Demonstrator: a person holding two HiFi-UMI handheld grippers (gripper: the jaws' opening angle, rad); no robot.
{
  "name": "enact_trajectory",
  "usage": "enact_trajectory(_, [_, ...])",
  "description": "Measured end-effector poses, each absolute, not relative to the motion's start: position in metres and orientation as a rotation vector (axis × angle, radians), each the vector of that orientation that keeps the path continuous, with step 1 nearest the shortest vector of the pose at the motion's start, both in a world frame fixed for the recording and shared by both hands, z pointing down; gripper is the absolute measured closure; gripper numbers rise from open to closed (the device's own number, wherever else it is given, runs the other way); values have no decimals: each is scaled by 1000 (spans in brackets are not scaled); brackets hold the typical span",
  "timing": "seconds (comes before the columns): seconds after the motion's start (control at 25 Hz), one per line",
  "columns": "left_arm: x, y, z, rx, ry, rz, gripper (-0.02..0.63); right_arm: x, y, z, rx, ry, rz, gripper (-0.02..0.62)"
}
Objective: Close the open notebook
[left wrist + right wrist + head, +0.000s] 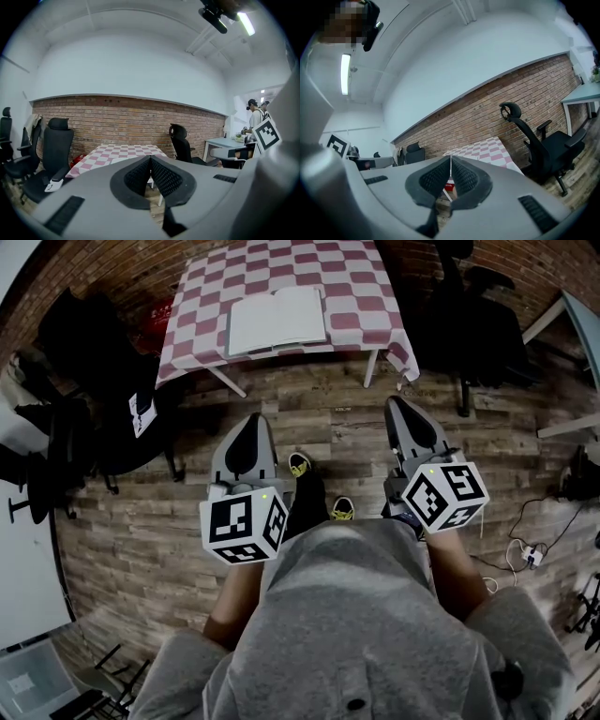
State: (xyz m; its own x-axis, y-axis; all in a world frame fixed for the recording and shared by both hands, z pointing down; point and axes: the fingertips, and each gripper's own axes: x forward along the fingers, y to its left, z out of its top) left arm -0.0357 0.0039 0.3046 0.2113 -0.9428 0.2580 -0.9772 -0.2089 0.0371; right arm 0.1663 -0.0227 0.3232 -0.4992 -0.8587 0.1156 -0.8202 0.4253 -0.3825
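The open notebook (277, 321) was located at upper centre of the frame on the checkered worktop (370, 296), well apart from the left gripper (251, 420) and the right gripper (396, 404) below it. Its spread was laid left to right, with the spine running up-frame. The left gripper was judged the nearer. Both were held with jaws together and nothing between them.

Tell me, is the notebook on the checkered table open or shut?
Open: the notebook lies spread flat on the table, white pages either side of its fold.
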Motion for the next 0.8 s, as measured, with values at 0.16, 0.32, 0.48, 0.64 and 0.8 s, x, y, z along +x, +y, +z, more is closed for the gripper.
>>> enact_trajectory(0.16, [-38,-3,308,2291,-1832,264,596,163,-30,325,-1527,2576,-599,568])
enact_trajectory(0.32, [-45,-16,313,2290,-1817,270,595,155,-41,329,-1535,2582,-606,568])
enact_trajectory(0.48, [-52,-33,319,2296,-1794,265,595,146,-55,333,-1547,2585,-618,568])
enact_trajectory(0.64, [-60,-53,323,2300,-1769,269,595,138,-72,338,-1559,2588,-644,568])
enact_trajectory(0.8, [-69,-77,327,2300,-1745,268,595,128,-94,344,-1574,2590,-664,568])
